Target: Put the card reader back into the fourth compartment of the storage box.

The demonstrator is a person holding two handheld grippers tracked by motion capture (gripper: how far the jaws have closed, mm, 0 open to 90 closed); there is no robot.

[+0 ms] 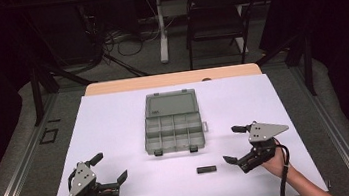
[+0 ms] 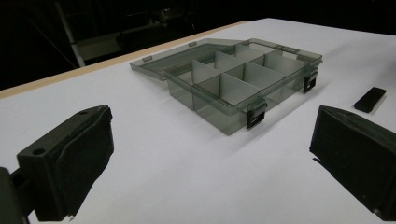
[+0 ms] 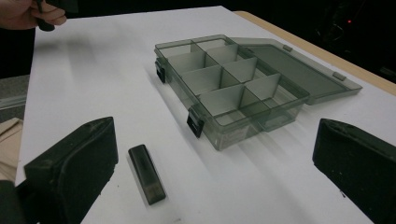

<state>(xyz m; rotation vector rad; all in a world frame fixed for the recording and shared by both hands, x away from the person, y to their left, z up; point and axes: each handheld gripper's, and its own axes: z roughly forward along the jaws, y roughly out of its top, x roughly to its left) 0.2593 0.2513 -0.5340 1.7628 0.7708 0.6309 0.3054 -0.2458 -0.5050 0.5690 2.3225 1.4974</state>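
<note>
Covering most of the wooden table [image 1: 110,87], the white sheet [image 1: 111,136] is carrying everything in play. Sitting at its middle is the grey translucent organizer box [image 1: 174,134], its lid [image 1: 171,103] lying flat open on the far side, its divided compartments looking empty and its 2 black latches [image 1: 158,152] facing the person.

Resting at the near left, the left gripper [image 1: 110,167] is standing with its jaws spread wide and holding nothing. The right gripper [image 1: 234,144] is hovering at the near right, jaws equally wide and also empty.

Lying flat on the sheet is the small black bar [image 1: 206,169], just in front of the box's near right corner. It is looking light, rigid and smooth-sided, so it is probably going to slide on the sheet if nudged; gripping it across its 2 long edges near the middle seems the safest hold. In the right gripper view the small black bar [image 3: 146,173] is sitting just inside the left-hand jaw, close ahead, not yet touched, well apart from the left gripper.
</note>
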